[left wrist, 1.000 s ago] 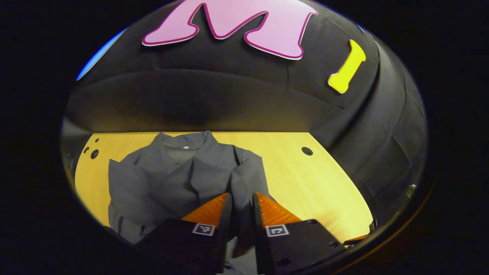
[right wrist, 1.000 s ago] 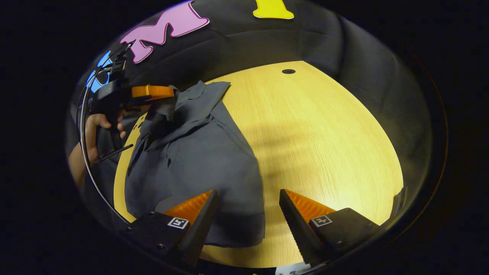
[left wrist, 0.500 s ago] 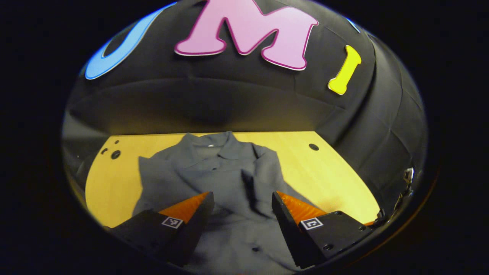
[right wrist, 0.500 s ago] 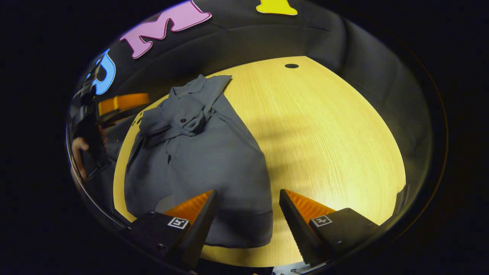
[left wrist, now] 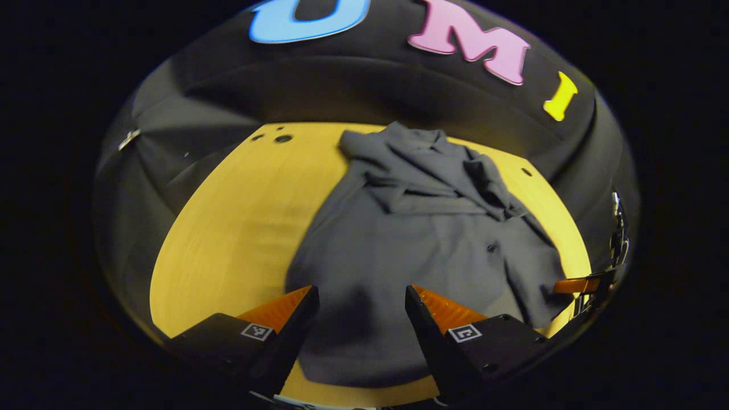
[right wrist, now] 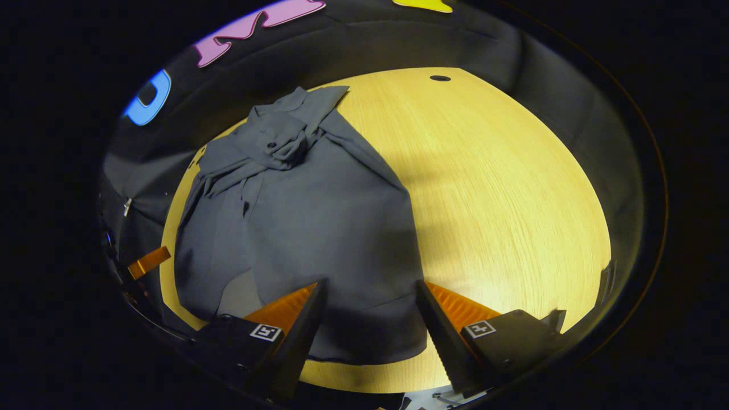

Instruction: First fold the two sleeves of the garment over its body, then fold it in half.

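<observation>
I see the grey shirt (left wrist: 421, 239) spread across the centre of the wooden table (left wrist: 228, 228), sleeves bunched near its collar at the frame top. My left gripper (left wrist: 360, 296) is spread above the hem, empty. My right gripper (right wrist: 369, 293) likewise gapes over the hem at frame bottom.

Both cameras hang above the near edge of the worktop (left wrist: 228, 216), each looking down and forward along its own gripper toward the booth wall. The left gripper view sits over the garment's (left wrist: 421, 245) hem with bare wood to its left; the right gripper view has the same garment (right wrist: 307, 210) left of centre. They share garment and worktop (right wrist: 501, 188).
</observation>
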Demonstrator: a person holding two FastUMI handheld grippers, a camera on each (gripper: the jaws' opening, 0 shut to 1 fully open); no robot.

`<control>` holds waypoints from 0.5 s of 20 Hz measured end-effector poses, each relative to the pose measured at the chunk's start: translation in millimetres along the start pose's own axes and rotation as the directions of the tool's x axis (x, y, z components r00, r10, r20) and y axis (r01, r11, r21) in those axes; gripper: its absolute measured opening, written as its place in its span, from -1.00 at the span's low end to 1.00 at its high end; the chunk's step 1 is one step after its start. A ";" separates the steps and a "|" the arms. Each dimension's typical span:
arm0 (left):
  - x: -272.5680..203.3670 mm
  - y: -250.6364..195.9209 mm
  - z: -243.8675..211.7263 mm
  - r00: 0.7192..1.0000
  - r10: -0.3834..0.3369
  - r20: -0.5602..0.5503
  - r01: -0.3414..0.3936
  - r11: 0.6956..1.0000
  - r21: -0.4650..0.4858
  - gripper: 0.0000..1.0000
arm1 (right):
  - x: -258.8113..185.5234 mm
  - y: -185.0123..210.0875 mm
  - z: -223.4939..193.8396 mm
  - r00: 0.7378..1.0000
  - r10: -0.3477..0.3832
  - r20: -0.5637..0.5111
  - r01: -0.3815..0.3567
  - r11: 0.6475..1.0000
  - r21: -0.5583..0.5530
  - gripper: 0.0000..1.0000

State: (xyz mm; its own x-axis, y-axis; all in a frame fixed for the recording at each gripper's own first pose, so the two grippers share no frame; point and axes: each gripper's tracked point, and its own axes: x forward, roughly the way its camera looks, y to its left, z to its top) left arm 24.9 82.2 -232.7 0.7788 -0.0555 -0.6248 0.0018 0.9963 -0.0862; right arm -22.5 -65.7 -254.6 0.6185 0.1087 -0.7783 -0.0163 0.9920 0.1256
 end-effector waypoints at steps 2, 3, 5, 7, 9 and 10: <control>-9.4 21.5 -27.9 0.999 0.032 -0.029 -0.033 0.999 -0.022 0.92 | 4.5 9.1 -9.8 1.000 -0.014 -0.027 0.013 0.999 -0.051 0.99; -13.1 26.6 -38.0 0.998 0.039 -0.042 -0.040 0.999 -0.025 0.92 | 5.2 11.5 -10.2 0.999 -0.037 -0.024 0.035 0.996 -0.088 0.99; -15.8 26.0 -52.6 0.998 0.037 -0.056 -0.038 0.999 -0.022 0.92 | 7.7 24.1 -16.8 0.998 -0.047 -0.038 0.041 0.988 -0.146 0.99; -20.4 20.1 -65.0 0.997 0.018 -0.070 -0.020 1.000 -0.023 0.92 | 11.0 35.7 -22.2 0.998 -0.035 -0.053 0.025 0.984 -0.177 0.99; -21.7 12.8 -76.0 0.996 -0.010 -0.085 0.008 1.000 -0.028 0.92 | 11.1 51.1 -27.4 0.998 -0.023 -0.063 0.009 0.978 -0.207 0.99; -21.5 9.9 -80.8 0.995 -0.021 -0.094 0.018 0.999 -0.032 0.92 | 10.4 56.2 -30.4 0.998 -0.025 -0.066 0.009 0.974 -0.225 0.99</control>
State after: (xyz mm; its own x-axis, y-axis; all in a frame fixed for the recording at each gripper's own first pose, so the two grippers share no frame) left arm -42.5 87.9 -282.8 0.7159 -0.0825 -0.6933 -0.0043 0.9924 -0.1226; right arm -40.8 -6.9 -274.3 0.5655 0.0880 -0.8200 -0.1871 0.9820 -0.0237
